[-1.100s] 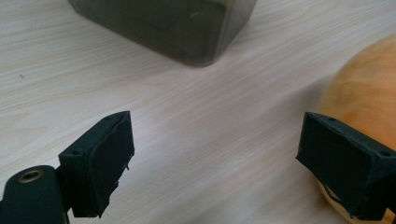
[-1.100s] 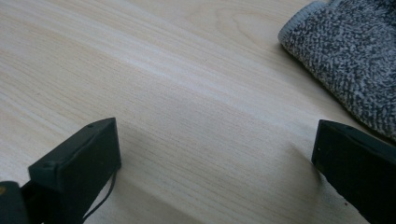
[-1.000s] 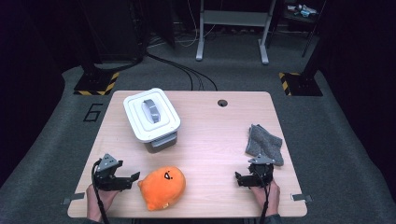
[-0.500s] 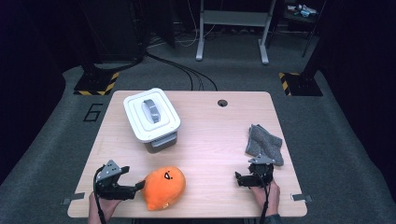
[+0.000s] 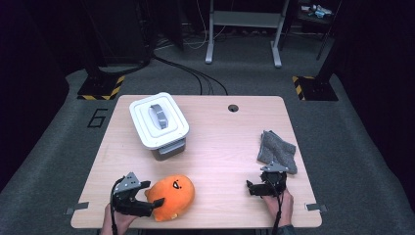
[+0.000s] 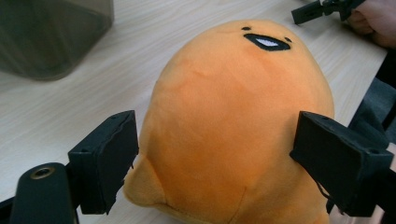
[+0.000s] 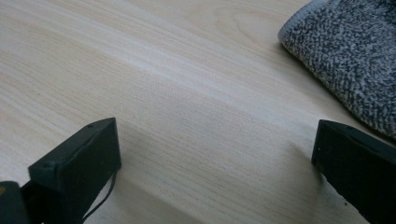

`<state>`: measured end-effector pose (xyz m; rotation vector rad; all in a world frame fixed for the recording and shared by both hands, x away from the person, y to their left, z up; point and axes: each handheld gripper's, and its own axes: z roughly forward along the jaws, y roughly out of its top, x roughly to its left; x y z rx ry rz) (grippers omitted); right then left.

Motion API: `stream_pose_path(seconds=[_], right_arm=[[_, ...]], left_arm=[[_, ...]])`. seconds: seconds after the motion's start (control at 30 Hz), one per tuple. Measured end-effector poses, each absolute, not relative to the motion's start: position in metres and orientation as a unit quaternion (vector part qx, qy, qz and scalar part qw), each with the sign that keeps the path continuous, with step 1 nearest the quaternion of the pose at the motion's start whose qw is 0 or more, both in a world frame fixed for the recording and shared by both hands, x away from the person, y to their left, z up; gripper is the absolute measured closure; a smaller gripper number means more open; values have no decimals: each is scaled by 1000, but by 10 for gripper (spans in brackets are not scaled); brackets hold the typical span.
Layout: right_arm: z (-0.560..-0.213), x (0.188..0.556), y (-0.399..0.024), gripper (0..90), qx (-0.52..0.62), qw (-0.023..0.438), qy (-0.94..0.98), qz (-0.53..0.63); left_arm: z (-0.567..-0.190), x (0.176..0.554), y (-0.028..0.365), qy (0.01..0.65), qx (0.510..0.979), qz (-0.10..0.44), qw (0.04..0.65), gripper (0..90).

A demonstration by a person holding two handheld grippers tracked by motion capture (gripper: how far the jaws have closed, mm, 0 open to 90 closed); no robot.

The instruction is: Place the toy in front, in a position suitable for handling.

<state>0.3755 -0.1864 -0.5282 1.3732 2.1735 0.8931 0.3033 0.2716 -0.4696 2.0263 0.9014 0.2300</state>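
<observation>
- My left gripper [image 6: 215, 163] is spread wide around the orange plush toy [image 6: 233, 121] at the table's [image 5: 220, 147] near edge, jaws flanking it.
- My right gripper [image 7: 215, 163] rests wide open, holding nothing, beside the grey cloth [image 7: 345, 56].

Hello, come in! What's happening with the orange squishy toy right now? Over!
Left tool open, jaws either side of the orange plush toy, not squeezing. Right tool open over bare table, grey cloth beside it. Lidded white bin behind the toy, apart.

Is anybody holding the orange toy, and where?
Not yet. The left gripper is open, its fingers on either side of the orange toy's back. The right gripper is open over the table.
</observation>
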Motion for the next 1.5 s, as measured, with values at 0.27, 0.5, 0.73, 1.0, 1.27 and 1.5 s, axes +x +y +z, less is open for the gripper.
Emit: stream_pose_path(seconds=[0.27, 0.5, 0.73, 1.0, 1.27, 1.5], right_arm=[[-528, 376, -186, 4, 493, 208, 781, 321], [-528, 376, -187, 4, 492, 209, 782, 321], [-528, 376, -187, 4, 494, 207, 781, 320], [-528, 376, -187, 5, 497, 206, 780, 320], [-528, 376, -187, 5, 498, 205, 780, 320], [-528, 376, -187, 6, 496, 205, 780, 322]], left_arm=[[-475, 303, 264, 360, 826, 85, 425, 268], [-478, 300, 262, 352, 832, 95, 418, 531], [-479, 296, 259, 338, 827, 112, 436, 698], [-474, 297, 256, 321, 817, 117, 464, 737], [-469, 311, 242, 300, 823, 123, 466, 738], [-466, 327, 227, 288, 823, 121, 475, 736]])
